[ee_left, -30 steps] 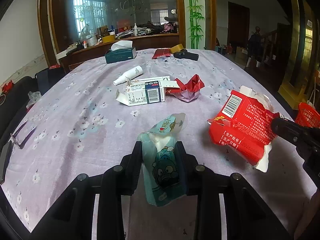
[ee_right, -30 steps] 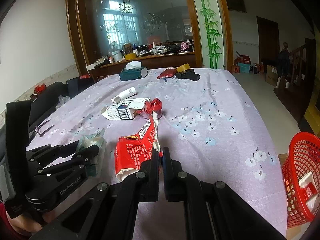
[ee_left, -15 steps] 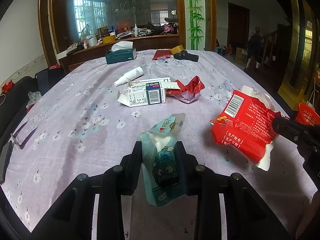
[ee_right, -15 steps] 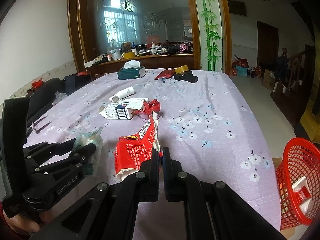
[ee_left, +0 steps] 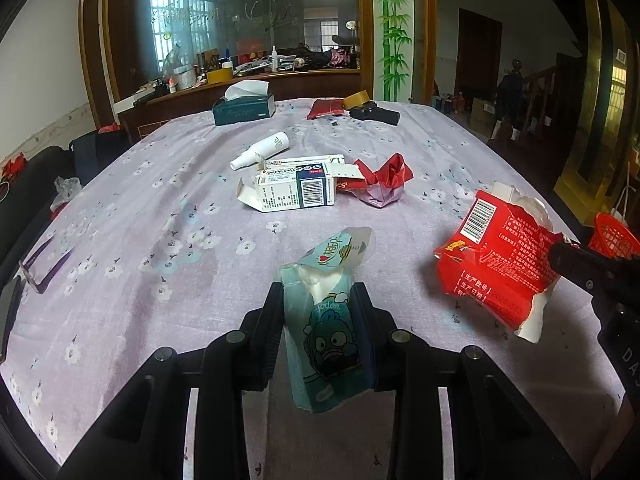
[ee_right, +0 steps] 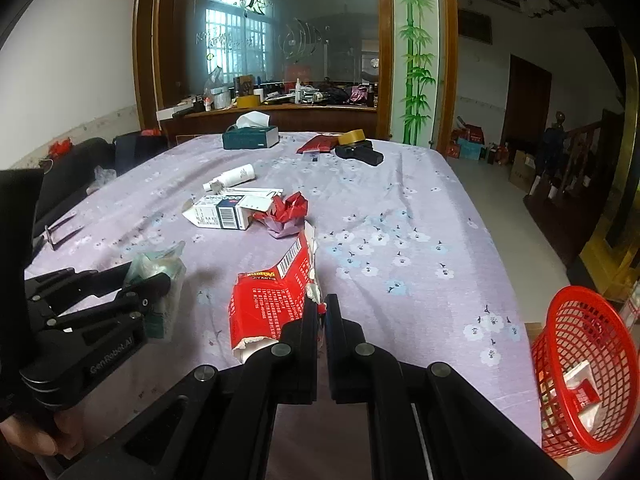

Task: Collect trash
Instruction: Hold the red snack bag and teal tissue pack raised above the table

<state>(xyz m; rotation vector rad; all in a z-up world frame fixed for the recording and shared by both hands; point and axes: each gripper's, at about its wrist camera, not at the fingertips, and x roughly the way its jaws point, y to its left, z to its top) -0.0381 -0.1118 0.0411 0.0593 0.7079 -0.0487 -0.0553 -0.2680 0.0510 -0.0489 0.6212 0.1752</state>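
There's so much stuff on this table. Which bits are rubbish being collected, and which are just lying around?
Trash job: teal cartoon tissue packet in left gripper; torn red carton in right gripper; white barcode box; crumpled red paper; red mesh basket.

Lying about: green tissue box; white spray bottle; tape roll.

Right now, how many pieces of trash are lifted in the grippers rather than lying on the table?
2. The teal tissue packet is clamped in the left gripper; the torn red wrapper is pinched in the right gripper. The white carton and crumpled red paper lie on the table.
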